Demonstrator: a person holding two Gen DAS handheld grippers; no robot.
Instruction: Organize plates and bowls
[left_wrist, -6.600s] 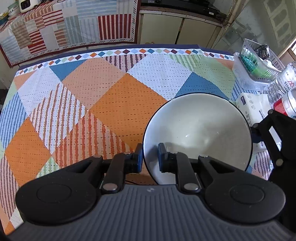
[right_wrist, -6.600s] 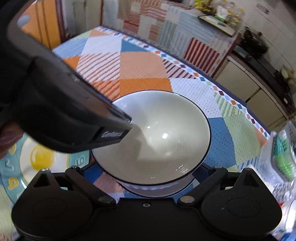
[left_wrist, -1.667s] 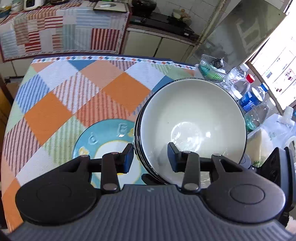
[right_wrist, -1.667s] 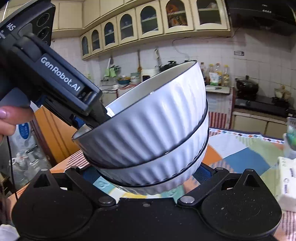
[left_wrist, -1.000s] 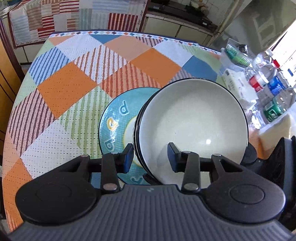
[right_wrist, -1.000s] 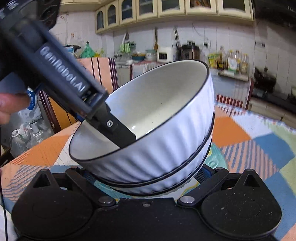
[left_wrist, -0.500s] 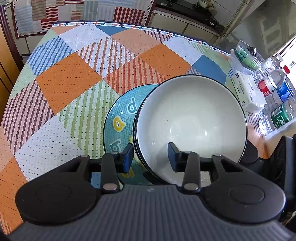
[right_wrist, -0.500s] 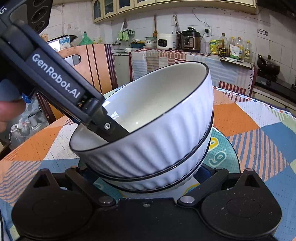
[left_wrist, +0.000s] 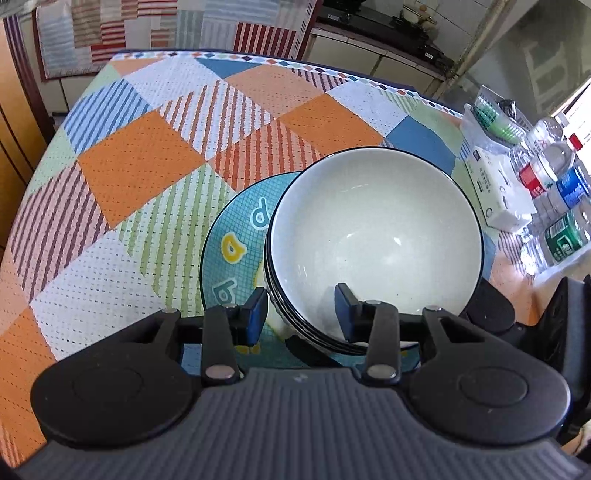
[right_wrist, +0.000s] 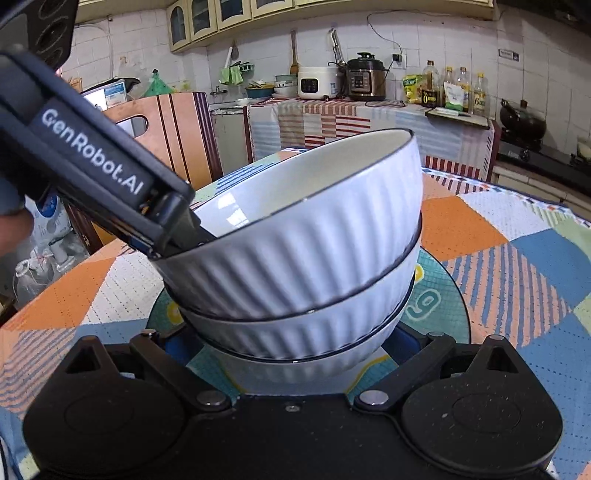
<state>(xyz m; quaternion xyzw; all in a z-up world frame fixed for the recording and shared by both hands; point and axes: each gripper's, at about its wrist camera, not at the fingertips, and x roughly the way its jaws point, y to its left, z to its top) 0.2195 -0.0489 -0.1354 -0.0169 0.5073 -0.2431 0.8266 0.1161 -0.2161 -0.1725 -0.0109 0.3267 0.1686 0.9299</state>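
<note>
The near rim of the stacked bowls (left_wrist: 373, 236) is straddled by the left gripper (left_wrist: 299, 314), one pad outside the wall and one inside, the jaws partly closed on it. The base of the stack is flanked by the right gripper (right_wrist: 291, 354), whose jaws stand wide; whether its pads press on the bowls cannot be told. The stacked bowls are seen tilted over the blue plate (left_wrist: 236, 236), which lies on the table (left_wrist: 140, 155) covered by a patchwork cloth. Right of the plate, water bottles (left_wrist: 557, 192) are found.
</note>
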